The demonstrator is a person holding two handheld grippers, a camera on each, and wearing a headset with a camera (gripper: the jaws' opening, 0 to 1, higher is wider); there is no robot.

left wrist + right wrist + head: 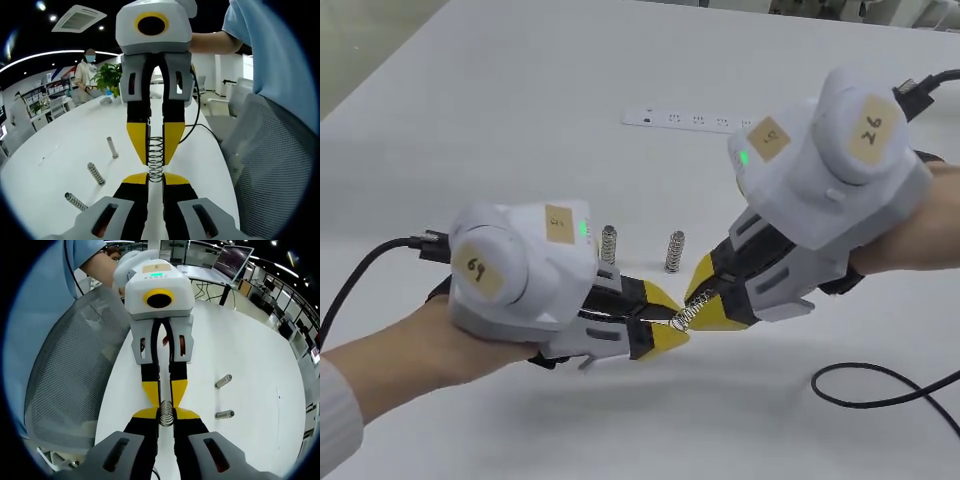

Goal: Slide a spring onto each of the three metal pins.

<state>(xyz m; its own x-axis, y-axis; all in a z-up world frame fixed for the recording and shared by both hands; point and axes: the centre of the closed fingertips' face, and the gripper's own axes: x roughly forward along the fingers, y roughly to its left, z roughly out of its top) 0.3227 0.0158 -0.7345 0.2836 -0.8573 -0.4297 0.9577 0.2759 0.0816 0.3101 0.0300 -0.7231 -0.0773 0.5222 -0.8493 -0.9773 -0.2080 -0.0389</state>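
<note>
Head view has the left hand-held gripper (665, 330) and the right hand-held gripper (705, 300) meeting tip to tip above the white surface (520, 120), each carried in a hand, with a loose spring (687, 317) bridging the yellow jaw tips. Both pairs of jaws are closed on that spring, the left hand-held gripper pinching one end and the right hand-held gripper pinching the other. Just beyond the meeting tips a loaded pin (609, 245) and a second loaded pin (675, 251) stand upright on the surface, each already wearing a spring, the first beyond the left hand-held gripper's body and the second beyond the gap between the two tools. Much farther out, past the right hand-held gripper, a white power strip (690, 120) lies flat, and a black cable (880, 390) curls on the surface beneath the right hand-held gripper. From the left gripper view, the spring (156, 160) runs straight ahead out of the left hand-held gripper's own tips (156, 179) into the tips of the right hand-held gripper (156, 145) facing it. Off to the left of those jaws a bare pin (112, 148) stands farthest, with the two loaded pins nearer. Seen in the right gripper view, the spring (167, 413) appears end-on between the right hand-held gripper's own tips, the two loaded pins lie to the right of the jaws, and a mesh chair (65, 380) sits off to their left beside the surface.
</note>
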